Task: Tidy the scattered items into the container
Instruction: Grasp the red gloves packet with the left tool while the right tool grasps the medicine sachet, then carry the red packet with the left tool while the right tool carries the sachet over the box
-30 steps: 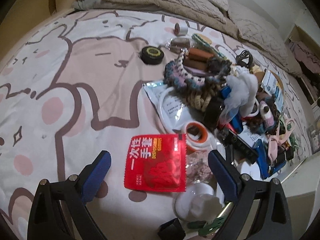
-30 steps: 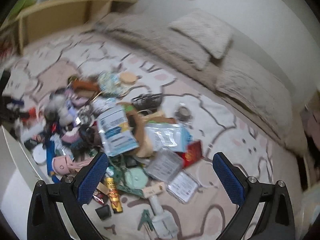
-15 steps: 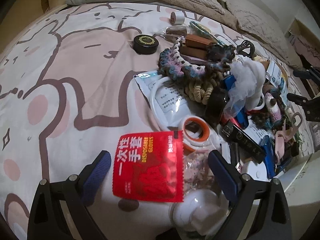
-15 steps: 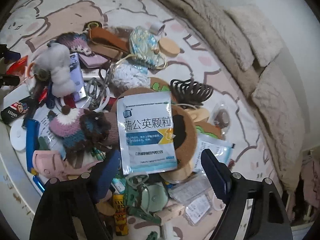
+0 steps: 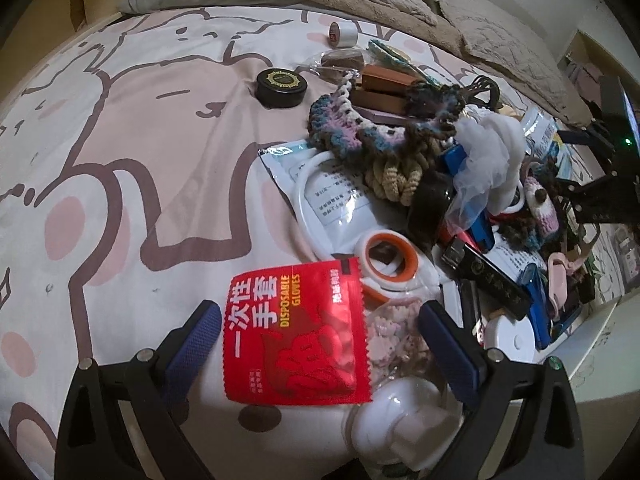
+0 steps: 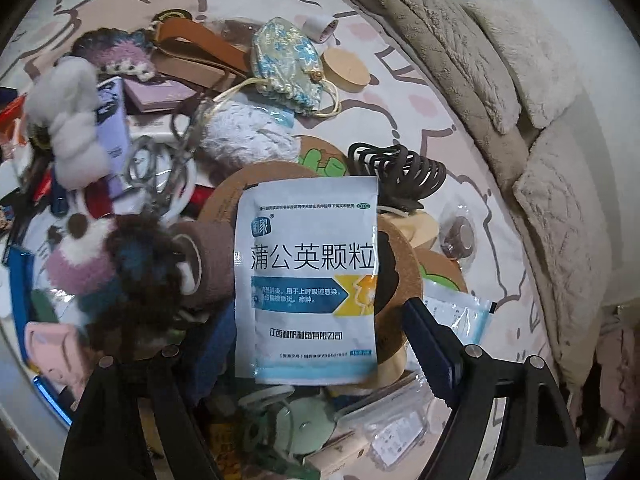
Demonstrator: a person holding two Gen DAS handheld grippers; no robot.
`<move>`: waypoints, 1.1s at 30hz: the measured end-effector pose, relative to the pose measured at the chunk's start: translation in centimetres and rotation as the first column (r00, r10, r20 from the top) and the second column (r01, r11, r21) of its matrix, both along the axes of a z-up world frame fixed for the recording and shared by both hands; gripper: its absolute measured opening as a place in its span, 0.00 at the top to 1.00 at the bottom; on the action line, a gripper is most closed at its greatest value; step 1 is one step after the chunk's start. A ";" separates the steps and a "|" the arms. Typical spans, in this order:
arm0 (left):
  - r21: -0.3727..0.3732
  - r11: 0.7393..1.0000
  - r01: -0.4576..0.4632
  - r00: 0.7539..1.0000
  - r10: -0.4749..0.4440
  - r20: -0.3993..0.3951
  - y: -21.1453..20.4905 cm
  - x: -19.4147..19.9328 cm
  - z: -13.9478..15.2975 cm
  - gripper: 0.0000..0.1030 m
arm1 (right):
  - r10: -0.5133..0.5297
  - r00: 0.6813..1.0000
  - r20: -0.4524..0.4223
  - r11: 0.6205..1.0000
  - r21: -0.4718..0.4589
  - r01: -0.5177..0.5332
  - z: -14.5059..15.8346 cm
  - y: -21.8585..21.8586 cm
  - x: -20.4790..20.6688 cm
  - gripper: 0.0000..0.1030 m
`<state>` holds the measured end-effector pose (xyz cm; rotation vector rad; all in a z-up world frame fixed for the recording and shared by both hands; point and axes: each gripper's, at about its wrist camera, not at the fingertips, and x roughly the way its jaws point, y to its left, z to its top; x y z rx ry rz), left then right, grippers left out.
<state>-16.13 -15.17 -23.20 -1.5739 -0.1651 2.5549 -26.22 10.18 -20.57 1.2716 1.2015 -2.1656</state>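
Observation:
A heap of small items lies on a cartoon-print bedsheet (image 5: 120,140). In the left wrist view my left gripper (image 5: 320,340) is open and points down, its blue pads either side of a red disposable-gloves packet (image 5: 296,336) without touching it. In the right wrist view my right gripper (image 6: 316,320) hangs low over the heap. A white-and-blue medicine sachet (image 6: 308,280) lies between its fingers. The right pad stands clear of the sachet's edge and the left pad is partly hidden, so I see no grip. No container shows clearly.
Around the red packet lie an orange-and-white tape roll (image 5: 384,256), a crocheted piece (image 5: 352,128), a black round tin (image 5: 280,86) and a white cap (image 5: 400,416). Near the sachet are a black hair claw (image 6: 400,168), cork coasters (image 6: 396,272), a brocade pouch (image 6: 288,64) and a plush toy (image 6: 80,264). A beige blanket (image 6: 460,60) borders the sheet.
My right gripper has come down over the heap, rolled, and its jaws have narrowed, with the sachet now between them. My left gripper has edged slightly closer to the red packet.

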 end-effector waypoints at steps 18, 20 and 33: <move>0.071 0.989 -0.131 0.991 0.130 0.029 -1.2 0.1 0.2 0.25 | -0.144 0.985 -0.091 0.961 -0.250 0.117 8.3 5.9 2.4 0.58; 0.091 0.985 -0.147 0.989 0.145 0.033 -1.6 0.2 0.3 0.37 | -0.156 0.983 -0.100 0.955 -0.270 0.124 8.9 6.7 2.8 0.58; 0.050 0.988 -0.146 0.989 0.145 0.014 -0.4 2.3 4.0 0.61 | -0.212 0.973 -0.091 0.914 -0.371 0.165 12.1 10.2 7.0 0.58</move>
